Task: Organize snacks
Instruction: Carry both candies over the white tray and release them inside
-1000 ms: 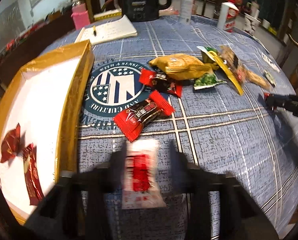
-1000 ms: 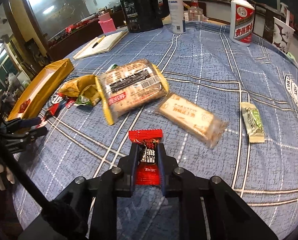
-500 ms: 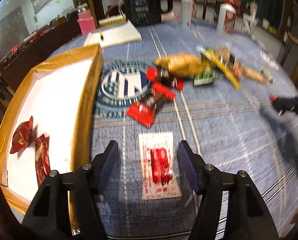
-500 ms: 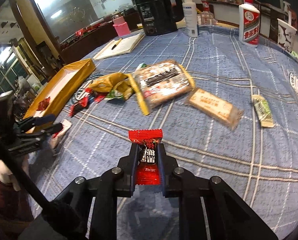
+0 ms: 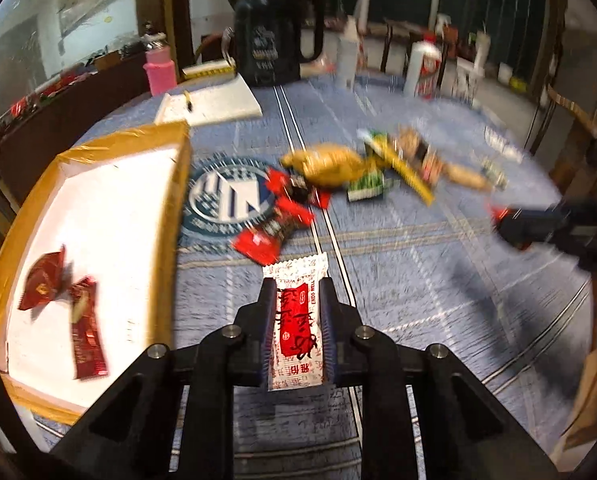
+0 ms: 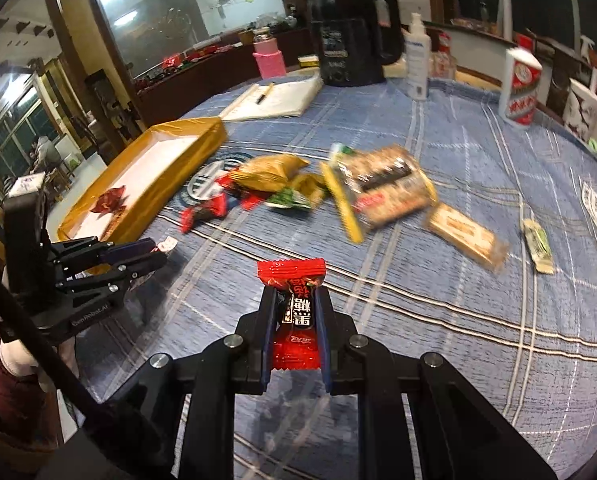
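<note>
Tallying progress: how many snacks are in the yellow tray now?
2: a crumpled dark red wrapper and a long dark red packet, side by side at the near end of the tray. None appear hidden.

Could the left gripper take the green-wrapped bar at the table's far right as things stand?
Probably not: the left gripper is shut on a white sachet, and the green bar lies across the table, beyond the right gripper.

Round table w/ blue plaid cloth. Behind it: dark wood sideboard, cluttered; large glazed panel above, reflecting ceiling light. Dark wood pillar on left of right-wrist view, windows beyond. Rm dim, warm light.
</note>
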{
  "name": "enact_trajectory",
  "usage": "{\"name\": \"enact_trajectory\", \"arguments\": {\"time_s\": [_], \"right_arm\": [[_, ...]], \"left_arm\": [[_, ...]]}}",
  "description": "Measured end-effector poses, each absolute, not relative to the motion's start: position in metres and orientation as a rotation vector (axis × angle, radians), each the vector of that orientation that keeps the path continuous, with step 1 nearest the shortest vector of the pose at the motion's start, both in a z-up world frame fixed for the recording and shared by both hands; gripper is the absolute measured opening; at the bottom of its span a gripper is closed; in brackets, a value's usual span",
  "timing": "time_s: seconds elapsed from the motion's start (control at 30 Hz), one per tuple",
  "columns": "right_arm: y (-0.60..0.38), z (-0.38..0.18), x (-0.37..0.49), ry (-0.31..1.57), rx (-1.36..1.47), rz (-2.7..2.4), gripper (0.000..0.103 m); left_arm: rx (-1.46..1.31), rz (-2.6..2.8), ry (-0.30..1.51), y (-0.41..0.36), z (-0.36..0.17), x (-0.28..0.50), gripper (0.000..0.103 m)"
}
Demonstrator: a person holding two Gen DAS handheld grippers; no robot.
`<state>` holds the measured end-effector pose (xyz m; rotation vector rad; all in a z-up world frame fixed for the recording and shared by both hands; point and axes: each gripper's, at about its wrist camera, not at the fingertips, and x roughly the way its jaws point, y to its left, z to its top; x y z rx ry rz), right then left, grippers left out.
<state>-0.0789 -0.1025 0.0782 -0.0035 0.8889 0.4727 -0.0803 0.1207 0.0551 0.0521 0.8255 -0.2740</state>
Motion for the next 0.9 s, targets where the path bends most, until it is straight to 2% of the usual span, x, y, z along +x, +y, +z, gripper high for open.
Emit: {"name": "enact_trajectory", "arguments": {"time_s": [0.27, 0.6, 0.8, 0.87, 0.9], "right_arm": [[-0.016, 0.102, -0.069, 0.867, 0.005, 0.622, 0.017], [0.114, 0.094, -0.021, 0.930, 0.105, 0.829, 0.017], [0.167, 0.073, -0.002, 0.974, 0.065, 0.803, 0.017], [0.173, 0.069, 0.001, 0.975, 0.068, 0.785, 0.020], [0.175, 0.068, 0.003, 0.974, 0.076, 0.775, 0.020]], "left_arm": [[-0.097, -0.166, 0.761, 0.209, 0.087, -0.071, 0.023], [-0.267, -0.019, 0.819, 0.313, 0.059, -0.036, 0.023], [-0.360, -0.016, 0.835, 0.340, 0.047, -0.031, 0.029], [-0.373, -0.020, 0.833, 0.344, 0.047, -0.031, 0.035], [-0.379, -0.022, 0.831, 0.347, 0.047, -0.031, 0.043]]}}
